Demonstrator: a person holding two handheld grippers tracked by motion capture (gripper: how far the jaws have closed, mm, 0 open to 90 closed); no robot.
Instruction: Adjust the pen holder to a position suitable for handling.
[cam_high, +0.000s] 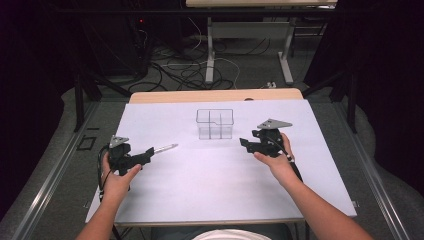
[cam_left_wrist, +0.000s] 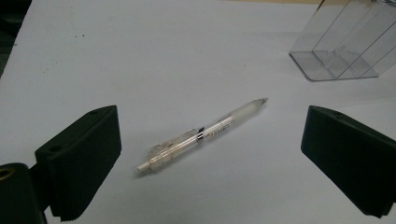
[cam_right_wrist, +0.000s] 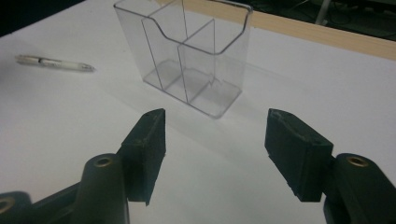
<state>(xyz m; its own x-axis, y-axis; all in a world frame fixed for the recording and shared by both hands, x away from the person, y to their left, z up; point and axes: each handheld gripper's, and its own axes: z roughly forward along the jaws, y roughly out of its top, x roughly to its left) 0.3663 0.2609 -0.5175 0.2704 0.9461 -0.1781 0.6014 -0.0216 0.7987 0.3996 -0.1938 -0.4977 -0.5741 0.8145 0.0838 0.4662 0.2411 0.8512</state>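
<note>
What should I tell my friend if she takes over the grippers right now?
Left gripper: open, empty, jaws on either side of the pen, not touching it.
Right gripper: open, empty, aimed at the clear box.
Pen lies flat on the white sheet, left of the box. Box stands upright mid-table, compartments empty.
Done: nothing picked up yet.
Left, probably: close on the pen, lift it, drop it into a compartment.

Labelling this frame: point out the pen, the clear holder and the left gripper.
pen (cam_left_wrist: 201, 134), left gripper view, middle of its barrel.
holder (cam_right_wrist: 196, 42), right gripper view, its middle divider wall.
left gripper (cam_left_wrist: 210, 158), left gripper view, midway between its open jaws.
</note>
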